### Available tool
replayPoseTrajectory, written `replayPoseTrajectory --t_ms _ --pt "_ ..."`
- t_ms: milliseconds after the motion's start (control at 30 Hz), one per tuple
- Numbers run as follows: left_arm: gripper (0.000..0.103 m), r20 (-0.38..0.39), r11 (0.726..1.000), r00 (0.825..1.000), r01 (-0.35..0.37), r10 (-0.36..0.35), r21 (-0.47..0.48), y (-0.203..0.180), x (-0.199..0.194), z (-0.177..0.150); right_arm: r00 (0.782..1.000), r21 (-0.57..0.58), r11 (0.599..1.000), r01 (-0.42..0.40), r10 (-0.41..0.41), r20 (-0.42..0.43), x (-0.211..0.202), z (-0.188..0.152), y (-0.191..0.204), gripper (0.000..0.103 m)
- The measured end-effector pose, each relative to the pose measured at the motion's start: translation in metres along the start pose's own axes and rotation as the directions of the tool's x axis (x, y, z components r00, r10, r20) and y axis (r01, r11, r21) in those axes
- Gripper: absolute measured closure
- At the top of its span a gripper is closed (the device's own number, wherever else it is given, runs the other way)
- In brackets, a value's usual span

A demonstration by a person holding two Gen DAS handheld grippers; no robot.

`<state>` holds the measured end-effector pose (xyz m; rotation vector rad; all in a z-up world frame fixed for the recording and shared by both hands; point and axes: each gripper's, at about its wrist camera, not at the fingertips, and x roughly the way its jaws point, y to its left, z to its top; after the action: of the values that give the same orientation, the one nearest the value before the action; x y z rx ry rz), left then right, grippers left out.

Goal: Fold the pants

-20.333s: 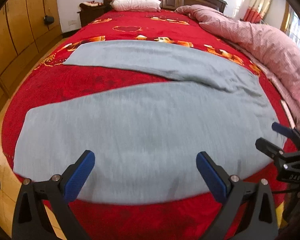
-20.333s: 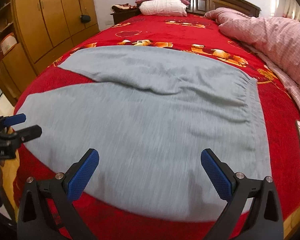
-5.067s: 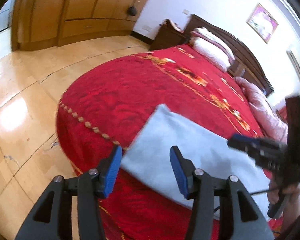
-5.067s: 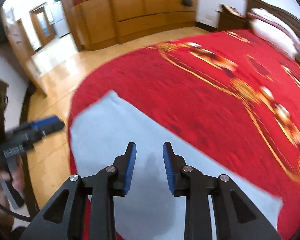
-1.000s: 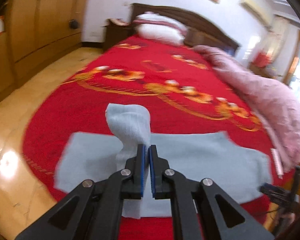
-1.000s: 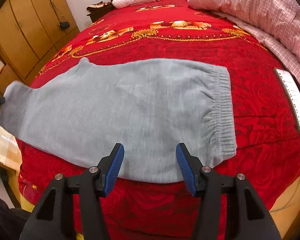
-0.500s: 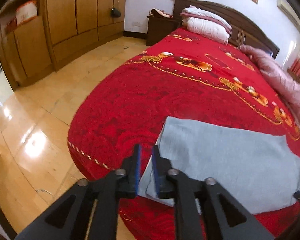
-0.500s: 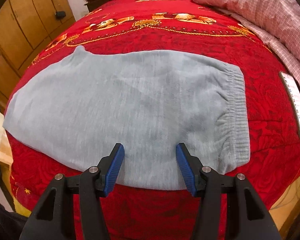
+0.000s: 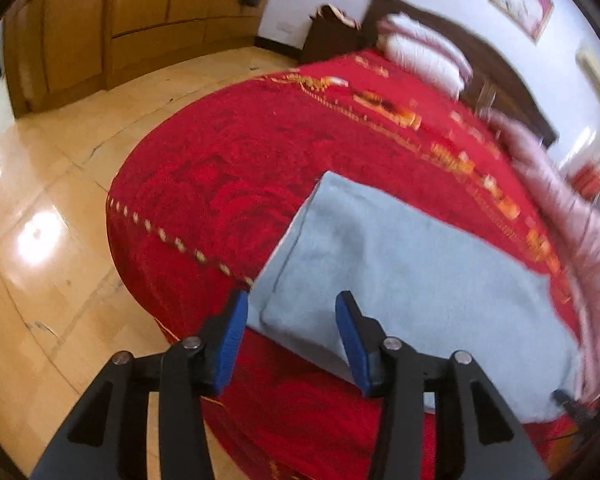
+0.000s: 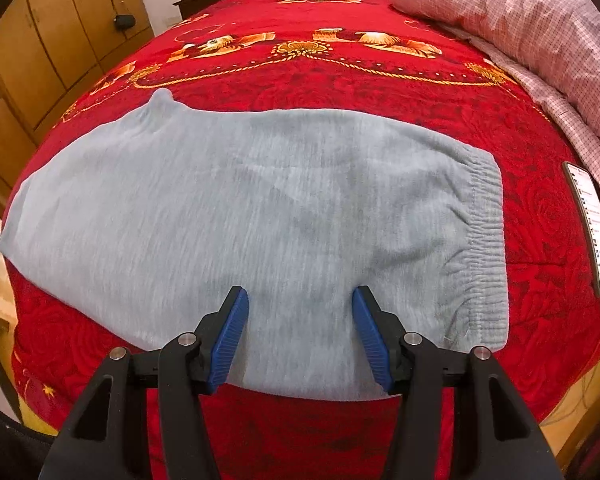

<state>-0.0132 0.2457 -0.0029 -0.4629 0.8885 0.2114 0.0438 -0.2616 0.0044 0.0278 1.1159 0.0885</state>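
You have one pair of grey pants (image 10: 260, 216) lying flat on the red bedspread (image 10: 340, 92) near the bed's foot edge, folded lengthwise with the elastic waistband on the right in the right wrist view. One phone (image 10: 590, 232) lies on the bedspread beyond the waistband, and two pillows (image 9: 424, 52) are stacked at the headboard. Your left gripper (image 9: 292, 336) has just been opening: a second ago it pinched the raised leg end, and now its jaws stand apart over the laid-down hem with nothing pressed between them, though blur makes contact hard to judge. Your right gripper (image 10: 300, 336) hangs with its jaws apart above the pants' near edge, holding nothing, as before.
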Motion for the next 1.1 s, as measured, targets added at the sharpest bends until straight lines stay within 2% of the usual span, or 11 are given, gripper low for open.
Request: replayPoseTrajectory --t_ms 133,200,267,300,367,433,600,700,833,967,1100 --pt "0.055 0.0 0.996 0.996 0.086 -0.086 0.02 -0.01 -0.014 -0.013 1.0 -0.028 0.999 0.027 -0.027 0.004 0.0 -0.001 0.006 0.046" --pt "0.055 -0.024 0.987 0.986 0.163 -0.163 0.005 -0.017 -0.012 -0.018 0.999 -0.035 0.999 0.035 -0.035 0.007 0.001 -0.002 0.007 0.046" --pt "0.055 -0.058 0.967 0.966 0.252 -0.253 -0.025 -0.024 -0.004 -0.023 0.999 -0.037 0.999 0.034 -0.034 0.007 0.001 -0.002 0.007 0.046" --pt "0.055 -0.078 0.961 0.959 0.271 -0.274 -0.048 -0.026 0.003 -0.025 1.0 -0.036 0.999 0.031 -0.031 0.006 0.0 -0.002 0.006 0.046" --pt "0.055 -0.108 0.96 0.955 0.27 -0.277 -0.077 -0.028 0.012 -0.029 1.0 -0.032 0.999 0.024 -0.024 0.007 0.0 -0.002 0.005 0.046" --pt "0.055 -0.107 0.96 0.955 0.271 -0.278 -0.073 -0.029 0.013 -0.033 1.0 -0.029 0.999 0.021 -0.021 0.008 0.0 -0.003 0.004 0.046" --pt "0.055 -0.012 0.96 0.965 0.259 -0.262 -0.103 -0.016 0.011 -0.022 0.999 -0.043 0.998 0.036 -0.036 0.01 0.001 -0.003 0.008 0.046" --pt "0.057 0.005 0.961 0.97 0.243 -0.245 -0.133 -0.008 0.012 -0.012 0.999 -0.041 0.999 0.036 -0.035 0.012 0.001 -0.003 0.007 0.046" --pt "0.057 -0.019 0.963 0.972 0.23 -0.234 -0.14 -0.009 0.009 -0.013 0.999 -0.045 0.998 0.037 -0.037 0.013 0.001 -0.003 0.008 0.046" --pt "0.057 -0.039 0.968 0.974 0.216 -0.223 -0.13 -0.008 0.005 -0.027 0.999 -0.047 0.998 0.037 -0.037 0.015 0.001 -0.003 0.007 0.046" --pt "0.057 -0.021 0.96 0.975 0.214 -0.221 -0.179 0.0 0.016 -0.024 0.999 -0.05 0.998 0.037 -0.037 0.014 0.001 -0.004 0.007 0.046"
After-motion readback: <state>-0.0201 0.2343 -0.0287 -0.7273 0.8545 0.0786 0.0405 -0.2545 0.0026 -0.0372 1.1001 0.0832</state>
